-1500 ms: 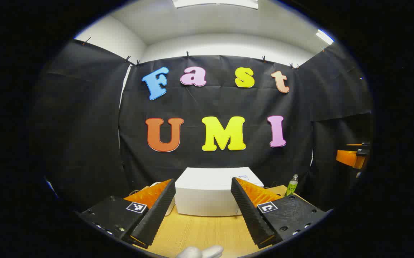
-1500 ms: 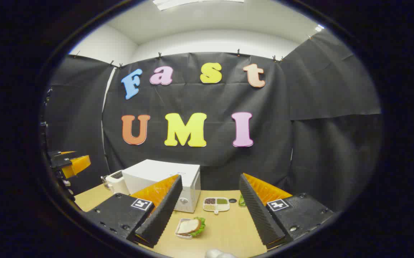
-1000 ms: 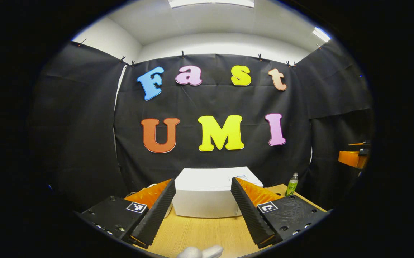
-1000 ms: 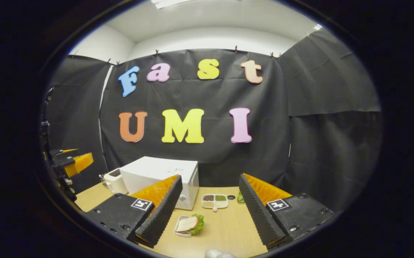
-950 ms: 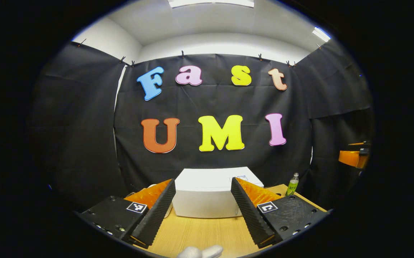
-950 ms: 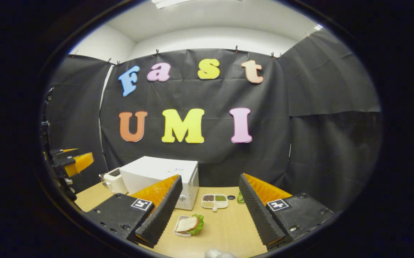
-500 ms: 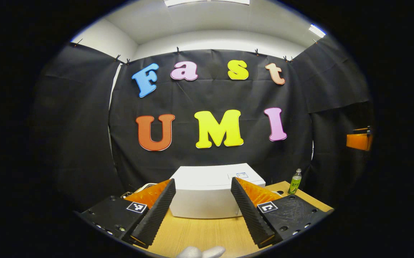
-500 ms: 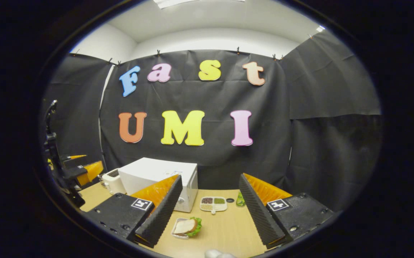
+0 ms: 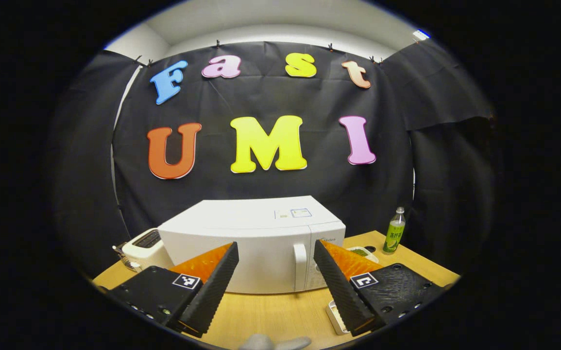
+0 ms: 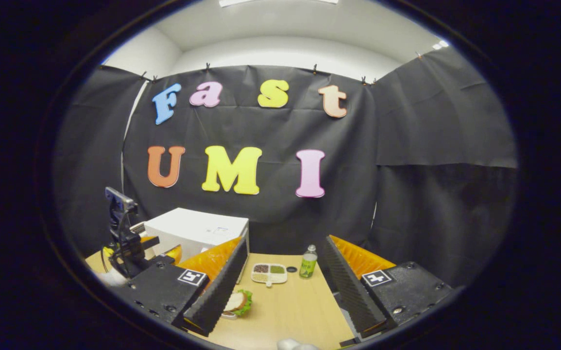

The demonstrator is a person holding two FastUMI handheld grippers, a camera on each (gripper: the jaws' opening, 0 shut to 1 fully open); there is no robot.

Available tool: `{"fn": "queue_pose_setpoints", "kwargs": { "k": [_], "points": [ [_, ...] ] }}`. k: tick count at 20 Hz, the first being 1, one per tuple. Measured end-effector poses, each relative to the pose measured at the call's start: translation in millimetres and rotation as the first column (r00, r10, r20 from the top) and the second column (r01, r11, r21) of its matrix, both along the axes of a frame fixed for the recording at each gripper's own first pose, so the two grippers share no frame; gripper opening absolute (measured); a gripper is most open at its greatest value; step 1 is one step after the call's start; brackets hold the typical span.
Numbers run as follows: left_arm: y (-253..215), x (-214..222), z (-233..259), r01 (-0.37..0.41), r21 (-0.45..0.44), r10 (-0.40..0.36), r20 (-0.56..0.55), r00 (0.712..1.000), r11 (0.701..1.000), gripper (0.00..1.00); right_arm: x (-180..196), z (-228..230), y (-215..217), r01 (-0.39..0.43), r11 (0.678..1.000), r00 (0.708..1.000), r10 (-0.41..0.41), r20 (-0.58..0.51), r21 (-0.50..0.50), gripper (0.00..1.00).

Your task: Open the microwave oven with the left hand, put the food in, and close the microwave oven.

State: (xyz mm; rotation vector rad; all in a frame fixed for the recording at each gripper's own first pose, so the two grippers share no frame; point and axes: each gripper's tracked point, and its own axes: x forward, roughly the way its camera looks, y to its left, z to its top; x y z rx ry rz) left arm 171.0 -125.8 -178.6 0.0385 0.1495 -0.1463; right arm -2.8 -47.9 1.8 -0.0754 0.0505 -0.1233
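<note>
In the left gripper view, my left claw (image 9: 274,284) is wide open and holds nothing; it hangs above the light wooden desk (image 9: 270,316), in front of the white box-shaped microwave oven (image 9: 253,243). The door of the oven is closed, and its white vertical handle (image 9: 300,260) shows between my two fingers, nearer to the right one. A white toaster (image 9: 144,245) stands just beside the oven on its left side, and a green plastic bottle with a white cap (image 9: 394,237) stands upright on the desk, well apart to the right. In the right gripper view, my right claw (image 10: 285,284) is also wide open and empty above the desk. The food, a sandwich of white bread with green lettuce on a small white tray (image 10: 237,302), lies on the desk just beside my left finger (image 10: 219,287), which partly hides it. Behind it I see a white divided dish with dark and green fillings (image 10: 269,273) and the bottle near it. Far to the left, the other claw is in front of the oven.
</note>
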Motion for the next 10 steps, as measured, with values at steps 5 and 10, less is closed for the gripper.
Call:
{"fn": "queue_pose_setpoints", "kwargs": {
  "k": [5,10],
  "points": [
    [-22,54,-64,-0.017,-0.011,0.016,-0.095,0.995,1.0,0.97,-16,-2,-17,0.071,0.997,0.997,-0.071,-0.038,0.001,0.96],
    [-44,86,-98,0.012,-0.012,-0.013,-0.11,0.994,1.0,0.91,-28,-11,-33,0.131,0.991,0.989,-0.132,-0.06,-0.017,1.0]
  ]
}}
